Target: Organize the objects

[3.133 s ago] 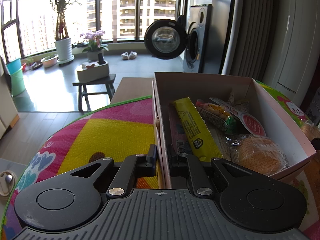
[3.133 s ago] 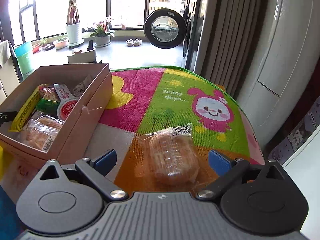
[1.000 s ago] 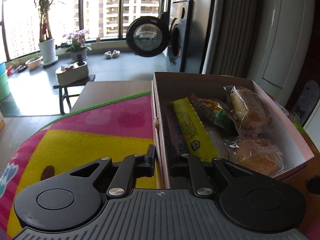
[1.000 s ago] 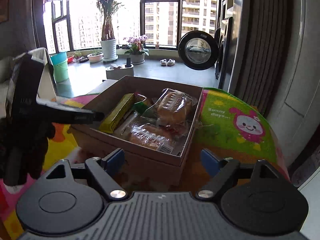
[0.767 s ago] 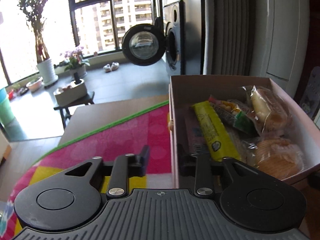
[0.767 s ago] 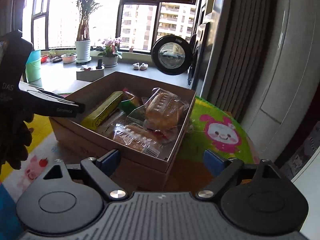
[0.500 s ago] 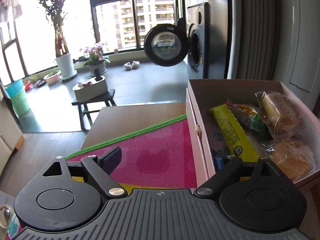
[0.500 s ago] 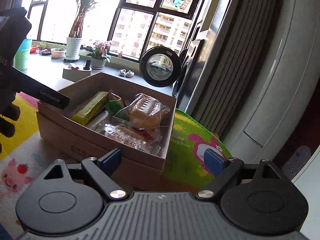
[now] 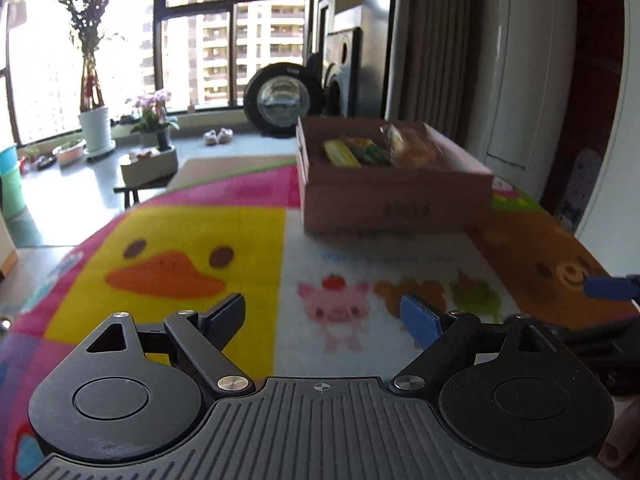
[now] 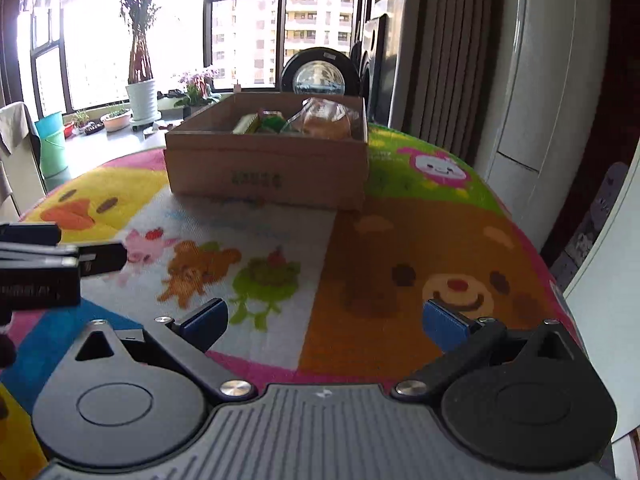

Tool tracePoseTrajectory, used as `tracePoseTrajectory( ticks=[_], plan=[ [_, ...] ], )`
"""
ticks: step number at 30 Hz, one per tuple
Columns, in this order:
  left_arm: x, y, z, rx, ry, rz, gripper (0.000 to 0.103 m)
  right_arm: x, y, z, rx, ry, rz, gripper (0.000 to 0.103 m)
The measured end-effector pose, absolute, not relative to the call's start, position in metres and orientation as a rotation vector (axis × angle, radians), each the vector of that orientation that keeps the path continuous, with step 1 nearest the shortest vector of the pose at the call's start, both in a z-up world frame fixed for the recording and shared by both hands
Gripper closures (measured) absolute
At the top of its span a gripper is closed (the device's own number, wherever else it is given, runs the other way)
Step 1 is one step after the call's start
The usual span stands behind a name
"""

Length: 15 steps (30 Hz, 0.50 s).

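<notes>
1. Left wrist view: left claw (image 9: 322, 314) released, fingers spread wide, nothing between them, hanging over the mat (image 9: 192, 240) above the duck and pig prints.
2. Box (image 9: 396, 200) well ahead on the surface, right of centre, resting on the mat, apart from both claws.
3. Inside the box: yellow bar (image 9: 340, 154), green pack (image 9: 374, 154) and bread (image 9: 416, 148) in clear wrap, piled together and partly blurred.
4. Right claw's blue fingertip (image 9: 608, 286) poking in at the right edge, level with the bear print.
5. Beyond the surface: washer (image 9: 284, 100) with round door ajar, potted plant (image 9: 94, 128), flowers (image 9: 152, 116), stool (image 9: 148, 168) carrying a planter.
6. Right wrist view: right claw (image 10: 324, 320) likewise released, blue pads far apart, empty, held above the frog and bear prints.
7. Box (image 10: 268, 168) straight ahead, its near wall printed with dark, unreadable lettering; bread (image 10: 328, 122) leaning at the box's right side, green pack (image 10: 274, 122) and yellow bar (image 10: 246, 124) to its left.
8. Left claw (image 10: 60, 256) visible side-on at the left edge, near the pig print, clear of the box.
9. Fridge (image 10: 560, 80) and curtain (image 10: 452, 48) standing to the right of the surface.
</notes>
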<state>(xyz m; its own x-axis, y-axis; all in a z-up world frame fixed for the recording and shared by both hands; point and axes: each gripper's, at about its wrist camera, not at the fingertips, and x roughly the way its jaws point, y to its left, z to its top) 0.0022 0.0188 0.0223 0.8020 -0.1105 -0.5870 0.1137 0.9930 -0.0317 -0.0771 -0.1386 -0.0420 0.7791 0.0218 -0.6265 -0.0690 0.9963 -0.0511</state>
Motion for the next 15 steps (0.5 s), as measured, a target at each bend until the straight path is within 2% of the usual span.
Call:
tracePoseTrajectory(
  ticks=[4, 15],
  plan=[
    [-0.008, 0.007, 0.005, 0.038, 0.629, -0.113, 0.013, -0.068, -0.151, -0.052, -0.004, 0.75, 0.039, 0.0],
    [-0.006, 0.006, 0.0, 0.027, 0.635, -0.074, 0.011, -0.078, -0.149, -0.056, 0.013, 0.677, 0.017, 0.0]
  ],
)
